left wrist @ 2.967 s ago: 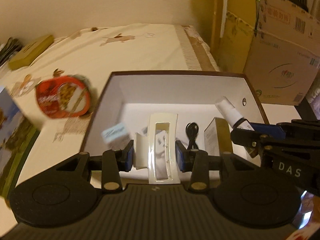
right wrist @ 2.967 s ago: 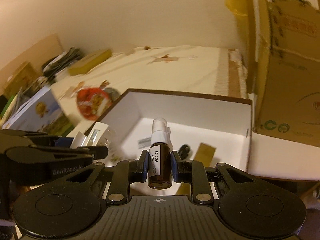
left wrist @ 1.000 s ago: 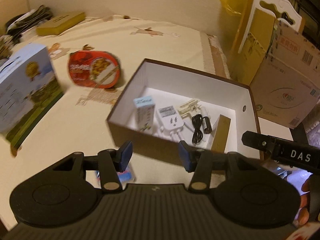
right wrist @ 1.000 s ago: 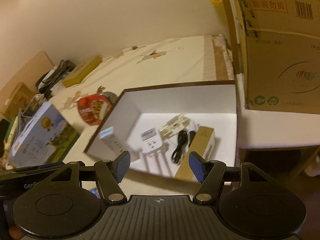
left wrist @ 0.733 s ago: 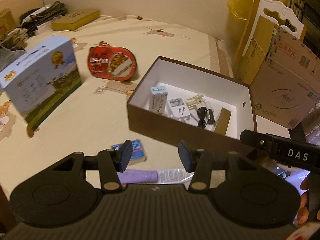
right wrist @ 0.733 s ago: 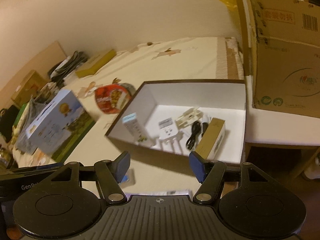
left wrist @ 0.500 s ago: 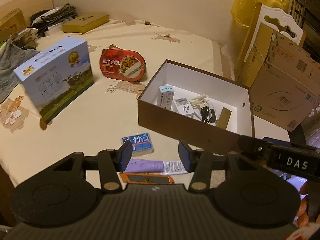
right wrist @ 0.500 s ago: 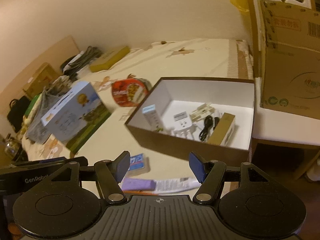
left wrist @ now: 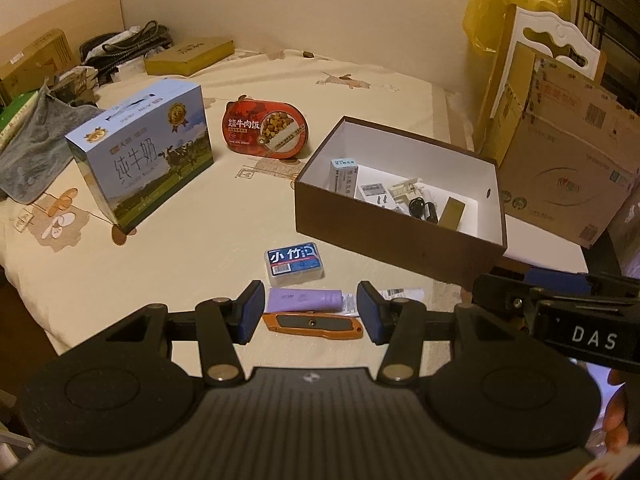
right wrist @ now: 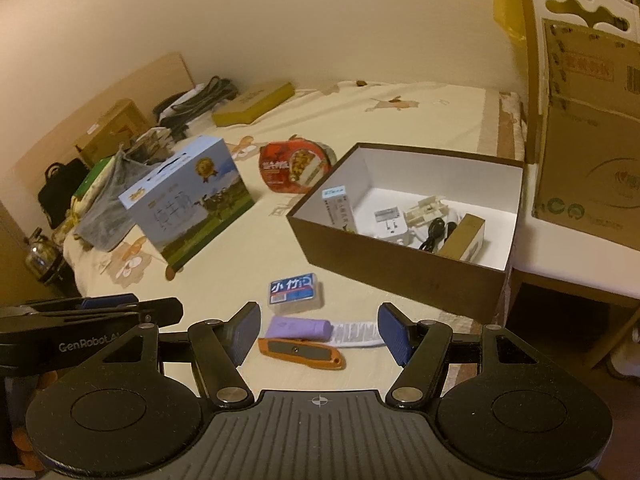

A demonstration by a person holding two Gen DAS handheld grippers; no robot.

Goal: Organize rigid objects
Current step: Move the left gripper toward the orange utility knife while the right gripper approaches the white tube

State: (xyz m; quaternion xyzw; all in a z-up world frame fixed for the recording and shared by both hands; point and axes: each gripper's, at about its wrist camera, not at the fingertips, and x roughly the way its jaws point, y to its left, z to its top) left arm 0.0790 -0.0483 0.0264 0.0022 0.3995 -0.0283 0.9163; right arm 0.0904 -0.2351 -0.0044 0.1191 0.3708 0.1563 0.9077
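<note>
Orange, hard-shelled utility knife point(left wrist: 313, 324) lies on the table point(left wrist: 168, 264) beside a lilac tube point(left wrist: 306, 300), near the brown box point(left wrist: 396, 236). Both my tools, left point(left wrist: 311, 313) and right point(right wrist: 320, 333), gape wide, empty. It looks light, rigid, slick; I'd pinch mid-body.

Dim warm light, fisheye-warped edges

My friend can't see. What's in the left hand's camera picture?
The open left gripper hovers empty over an orange utility knife, a purple tube and a small blue case on a cream tablecloth. Farther back, a brown box holds small items.
</note>
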